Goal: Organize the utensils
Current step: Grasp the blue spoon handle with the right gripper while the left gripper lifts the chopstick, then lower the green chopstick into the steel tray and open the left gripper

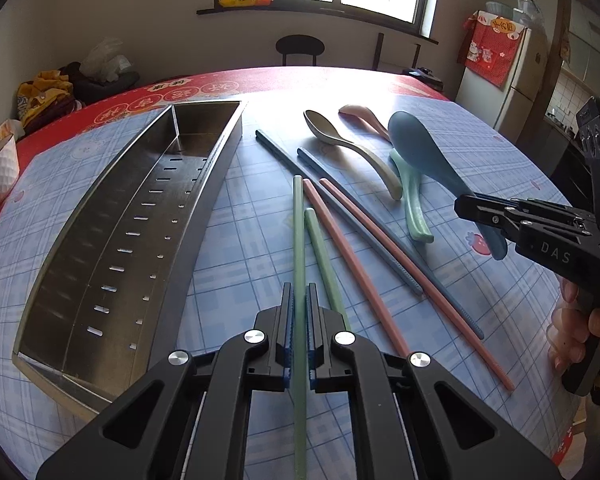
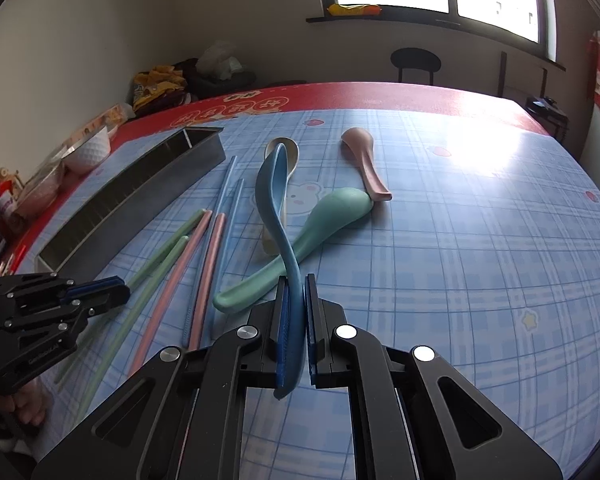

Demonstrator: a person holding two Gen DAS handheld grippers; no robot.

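Green chopstick [image 1: 298, 240] clamped in left hand-held gripper [image 1: 299, 312]; blue spoon [image 2: 276, 200] pinched by its handle in right hand-held gripper [image 2: 296, 300]. Both judged light, stiff, slippery; mid-shaft grip advised.

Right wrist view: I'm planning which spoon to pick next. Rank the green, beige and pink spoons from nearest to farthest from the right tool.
1. Green spoon: its handle ends just left of the right tool.
2. Beige spoon: farther back, mostly behind the held blue spoon.
3. Pink spoon: farthest, back right.
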